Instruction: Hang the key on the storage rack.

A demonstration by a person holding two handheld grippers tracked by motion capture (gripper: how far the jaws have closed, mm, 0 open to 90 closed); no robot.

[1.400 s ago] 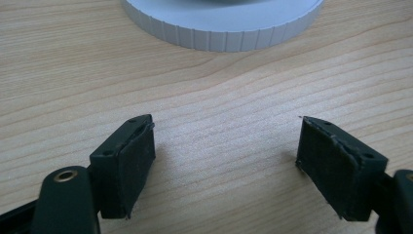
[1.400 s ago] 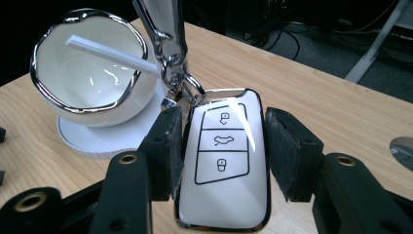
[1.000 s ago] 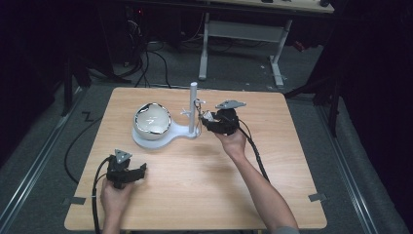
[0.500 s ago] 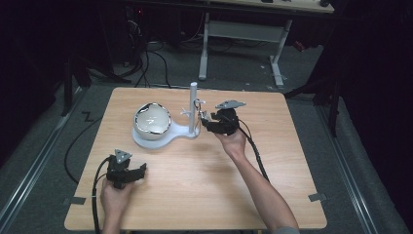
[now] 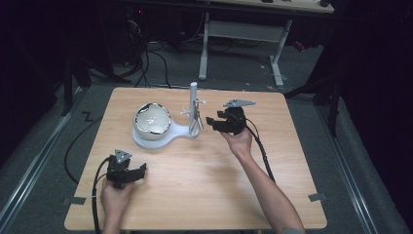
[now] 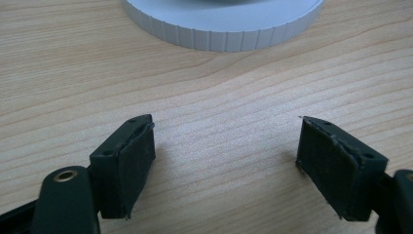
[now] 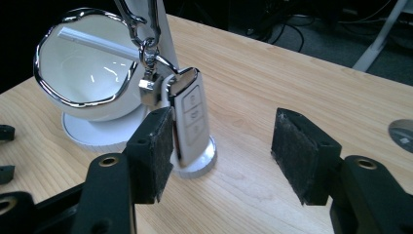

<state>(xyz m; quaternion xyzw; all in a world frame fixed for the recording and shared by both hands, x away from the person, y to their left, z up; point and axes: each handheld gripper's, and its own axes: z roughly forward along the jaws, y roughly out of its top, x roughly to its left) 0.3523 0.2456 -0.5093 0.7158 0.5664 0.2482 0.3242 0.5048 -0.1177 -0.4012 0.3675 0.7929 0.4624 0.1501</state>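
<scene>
A white stand [image 5: 194,105] with a round base and upright post sits mid-table, joined to a white bowl [image 5: 152,118] with a chrome rim. A white car key fob [image 7: 191,117] hangs by a metal clasp [image 7: 147,53] from the post. My right gripper [image 7: 221,156] is open just in front of the fob, and its left pad [image 7: 158,151] is close beside the fob. From above, the right gripper [image 5: 212,122] is just right of the post. My left gripper [image 6: 226,161] is open over bare wood at the near left, nothing between its jaws, seen from above as the left gripper [image 5: 139,170].
The wooden table [image 5: 272,195] has free room at the front and right. The ribbed edge of the white base [image 6: 219,36] lies ahead of the left gripper. Cables trail from both grippers. Dark floor, cables and a desk frame [image 5: 243,34] lie beyond the table.
</scene>
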